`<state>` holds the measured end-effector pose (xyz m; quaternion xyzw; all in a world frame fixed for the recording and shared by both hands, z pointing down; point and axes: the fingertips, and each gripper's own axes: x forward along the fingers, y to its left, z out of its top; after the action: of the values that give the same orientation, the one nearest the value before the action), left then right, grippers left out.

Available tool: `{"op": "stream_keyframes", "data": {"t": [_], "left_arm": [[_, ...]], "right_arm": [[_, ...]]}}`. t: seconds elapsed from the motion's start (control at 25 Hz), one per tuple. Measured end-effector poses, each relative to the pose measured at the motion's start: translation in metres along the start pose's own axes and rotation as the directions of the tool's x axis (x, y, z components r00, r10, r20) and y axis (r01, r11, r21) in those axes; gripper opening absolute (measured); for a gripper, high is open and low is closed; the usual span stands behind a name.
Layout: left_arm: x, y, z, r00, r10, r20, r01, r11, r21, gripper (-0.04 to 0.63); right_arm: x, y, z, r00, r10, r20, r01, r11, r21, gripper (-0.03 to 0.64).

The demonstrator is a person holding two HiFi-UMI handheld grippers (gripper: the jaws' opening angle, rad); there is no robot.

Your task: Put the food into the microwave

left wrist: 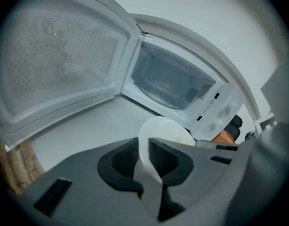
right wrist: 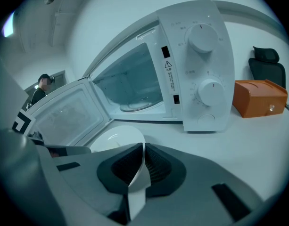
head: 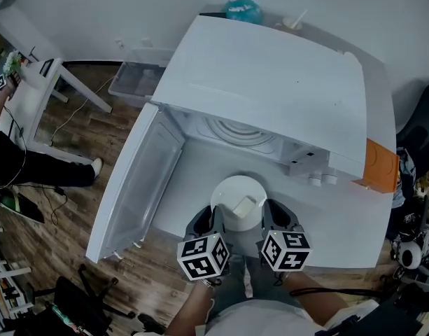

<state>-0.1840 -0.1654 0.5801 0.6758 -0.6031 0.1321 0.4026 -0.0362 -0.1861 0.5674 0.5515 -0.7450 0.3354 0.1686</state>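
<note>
Both grippers are clamped on one white plate (head: pixel 236 191), one at each side of it. The left gripper (head: pixel 213 221) has its jaws closed tight on the plate's left rim, and the left gripper view shows the thin white edge pinched between the dark ribbed pads (left wrist: pixel 125 160). The right gripper (head: pixel 271 220) bites the right rim the same way, with the rim squeezed between its jaws in its own view. On the plate sits the food (head: pixel 243 206), a pale square block just right of the plate's middle. The plate is near the front edge of the white worktop (head: pixel 340 222), just in front of the microwave's open mouth and still outside it. I cannot tell whether it rests on the worktop or is held just off it. The white microwave (head: pixel 270 82) stands toward the back of the worktop, and its door (head: pixel 134 184) is swung wide open toward the left edge. The glass turntable (head: pixel 238 131) shows bare inside the cavity. Two round knobs (right wrist: pixel 202 36) sit one above the other on the control panel at the right of the opening. An orange box (head: pixel 382 165) stands at the worktop's right edge, just beside the microwave.
</note>
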Motion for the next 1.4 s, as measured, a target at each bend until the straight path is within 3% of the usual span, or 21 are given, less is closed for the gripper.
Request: {"op": "stream_keyframes", "data": {"t": [1.4], "left_arm": [[0.032,0.013,0.090,0.993,-0.034,0.111,0.037,0.999,-0.023,0.066]], "right_arm": [[0.046,0.023,0.077,0.990,0.007,0.143,-0.017,0.997,0.076,0.023]]}}
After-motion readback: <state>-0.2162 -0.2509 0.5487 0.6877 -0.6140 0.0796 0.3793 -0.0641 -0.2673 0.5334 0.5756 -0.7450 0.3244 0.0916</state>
